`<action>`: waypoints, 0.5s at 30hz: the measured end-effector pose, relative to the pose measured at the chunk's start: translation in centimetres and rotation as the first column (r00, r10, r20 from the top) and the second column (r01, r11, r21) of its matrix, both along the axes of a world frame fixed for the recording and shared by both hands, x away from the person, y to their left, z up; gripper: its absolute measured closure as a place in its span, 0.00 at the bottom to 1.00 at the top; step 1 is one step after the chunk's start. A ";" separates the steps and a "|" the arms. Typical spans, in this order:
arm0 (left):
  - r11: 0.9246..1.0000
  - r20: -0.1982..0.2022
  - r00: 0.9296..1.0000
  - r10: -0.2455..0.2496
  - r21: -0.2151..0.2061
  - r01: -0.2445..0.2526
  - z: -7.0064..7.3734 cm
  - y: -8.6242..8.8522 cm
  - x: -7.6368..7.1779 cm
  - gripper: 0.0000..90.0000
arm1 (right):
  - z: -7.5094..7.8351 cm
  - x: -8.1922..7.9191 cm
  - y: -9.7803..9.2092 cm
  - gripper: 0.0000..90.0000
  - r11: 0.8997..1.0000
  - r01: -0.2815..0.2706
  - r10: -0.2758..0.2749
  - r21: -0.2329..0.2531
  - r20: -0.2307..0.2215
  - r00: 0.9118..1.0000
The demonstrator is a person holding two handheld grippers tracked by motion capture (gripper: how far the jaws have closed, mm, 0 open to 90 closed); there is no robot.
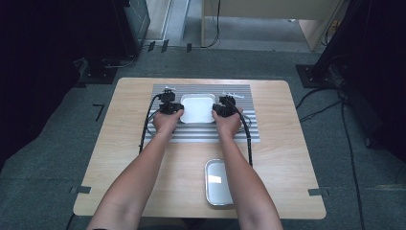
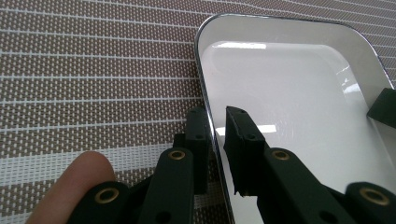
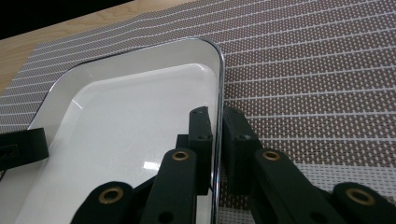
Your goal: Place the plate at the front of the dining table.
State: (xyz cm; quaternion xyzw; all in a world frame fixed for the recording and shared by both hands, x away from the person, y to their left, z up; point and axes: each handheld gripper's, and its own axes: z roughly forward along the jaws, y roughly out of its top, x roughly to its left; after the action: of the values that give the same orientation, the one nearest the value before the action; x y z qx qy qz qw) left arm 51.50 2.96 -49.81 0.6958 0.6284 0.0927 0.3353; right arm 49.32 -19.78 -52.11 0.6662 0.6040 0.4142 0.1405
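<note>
A white rectangular tray (image 1: 197, 108) lies on a striped placemat (image 1: 206, 135) at the table's middle. My left gripper (image 1: 171, 109) is at the tray's left rim and my right gripper (image 1: 220, 110) at its right rim. In the left gripper view the jaws of the left gripper (image 2: 216, 126) pinch the tray (image 2: 289, 84) by its rim, one jaw outside and one inside. In the right gripper view the right gripper (image 3: 217, 123) clamps the opposite rim of the tray (image 3: 130, 107) the same way. The tray holds nothing.
A smaller metal tray (image 1: 218, 182) sits near the table's front edge, between the person's forearms. Two small pale objects (image 1: 167, 88) (image 1: 232, 94) lie at the back of the placemat. Cables trail from both grippers across the wooden table (image 1: 287, 158).
</note>
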 end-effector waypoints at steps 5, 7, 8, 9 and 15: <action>1.000 0.028 1.000 0.005 0.010 -0.005 0.3 -0.1 -0.1 0.85 | 0.0 -0.1 -0.1 0.86 1.000 -0.021 0.021 0.008 0.007 1.000; 1.000 0.040 0.999 0.007 0.007 -0.008 0.6 -0.1 -0.2 0.85 | 0.0 -0.1 -0.2 0.85 0.999 -0.024 0.024 0.022 0.001 1.000; 1.000 0.040 0.999 0.007 0.007 -0.008 0.6 -0.1 -0.2 0.85 | 0.1 -0.1 -0.2 0.85 0.999 -0.025 0.025 0.028 -0.001 1.000; 1.000 0.044 0.999 0.007 0.004 -0.007 0.7 -0.1 -0.3 0.85 | 0.1 -0.1 -0.2 0.83 0.999 -0.028 0.028 0.029 -0.002 1.000; 0.999 0.106 0.994 0.026 0.018 -0.028 1.2 0.3 -0.6 0.80 | 0.8 -0.4 -0.4 0.68 1.000 -0.018 0.020 -0.018 0.073 0.997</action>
State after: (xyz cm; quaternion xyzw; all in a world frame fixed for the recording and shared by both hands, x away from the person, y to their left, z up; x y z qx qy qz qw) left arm 50.94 3.21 -48.61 0.6846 0.6180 0.1400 0.3603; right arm 48.96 -20.21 -51.35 0.6435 0.6082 0.4346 0.1644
